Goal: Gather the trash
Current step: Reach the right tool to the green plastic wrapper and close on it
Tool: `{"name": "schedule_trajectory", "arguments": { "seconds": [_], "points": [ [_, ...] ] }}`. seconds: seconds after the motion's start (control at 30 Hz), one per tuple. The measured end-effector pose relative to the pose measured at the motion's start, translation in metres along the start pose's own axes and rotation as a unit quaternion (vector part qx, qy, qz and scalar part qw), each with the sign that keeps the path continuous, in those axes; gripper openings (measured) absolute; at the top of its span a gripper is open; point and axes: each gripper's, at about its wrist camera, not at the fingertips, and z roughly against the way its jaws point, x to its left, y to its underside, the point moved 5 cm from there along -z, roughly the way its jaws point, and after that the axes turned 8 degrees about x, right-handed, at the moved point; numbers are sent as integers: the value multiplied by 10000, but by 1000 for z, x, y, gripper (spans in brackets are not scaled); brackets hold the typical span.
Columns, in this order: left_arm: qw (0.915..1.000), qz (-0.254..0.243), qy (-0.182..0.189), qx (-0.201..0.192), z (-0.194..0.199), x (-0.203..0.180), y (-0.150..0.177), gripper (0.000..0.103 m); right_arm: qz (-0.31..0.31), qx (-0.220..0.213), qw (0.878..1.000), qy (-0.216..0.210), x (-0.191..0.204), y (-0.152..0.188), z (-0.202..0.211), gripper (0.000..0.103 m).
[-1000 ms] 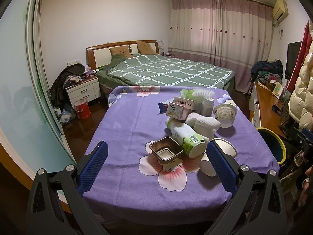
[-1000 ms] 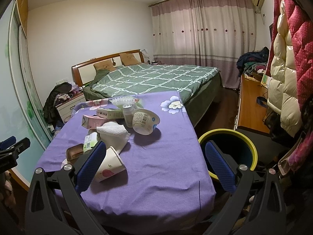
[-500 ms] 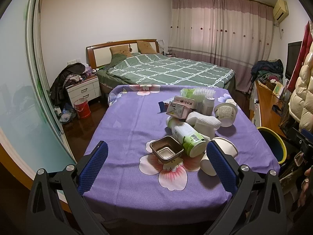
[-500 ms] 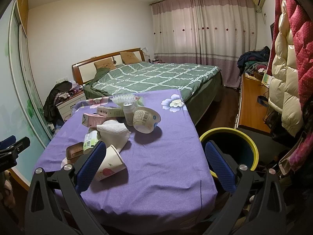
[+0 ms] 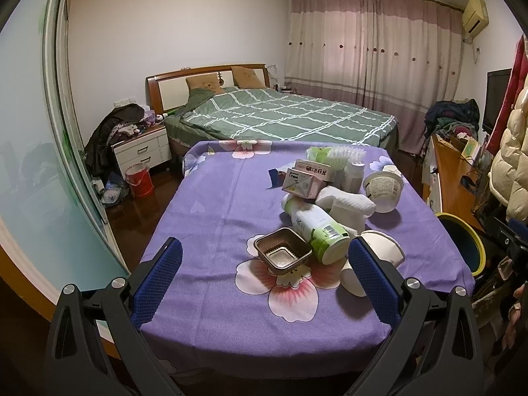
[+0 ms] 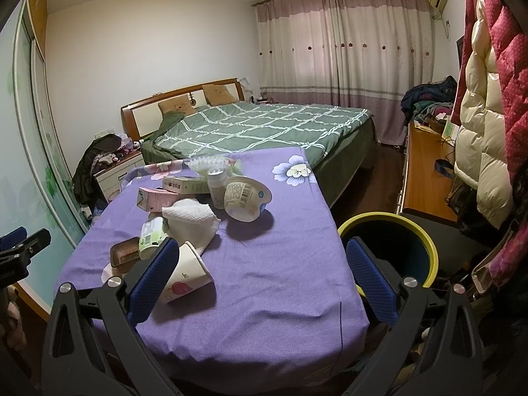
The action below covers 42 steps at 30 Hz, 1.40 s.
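1. My left claw (image 5: pixel 264 272) hangs with its fingers spread wide, holding nothing, at the near edge of the worktop (image 5: pixel 211 204).
2. My right claw (image 6: pixel 260 272) is likewise spread and empty.
3. The trash sits clustered on the purple cloth: brown tray (image 5: pixel 283 250), green bottle (image 5: pixel 318 231), tipped paper cup (image 6: pixel 184 272), yogurt tub (image 6: pixel 246 198).
4. The yellow-rimmed bin (image 6: pixel 425 241) stands just beside the worktop's right edge.
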Motion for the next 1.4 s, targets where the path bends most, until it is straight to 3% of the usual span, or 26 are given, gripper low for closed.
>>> {"name": "schedule_trajectory", "arguments": {
  "seconds": [0.2,0.4,1.07,1.4],
  "points": [
    [9999,63,-123,19,-18,10,-5,99,107,186,9998,11,8,0,-23,97],
    [9997,145,-212,-16,-38,19,-27,99,200,289,9994,-27,16,-21,-52,97],
    [9990,292,-179,287,-196,25,-153,99,653,880,9929,-463,76,-133,-209,97],
    [9988,85,-430,215,-248,32,-196,99,660,1563,9845,-443,101,-174,-289,97]
  ]
}}
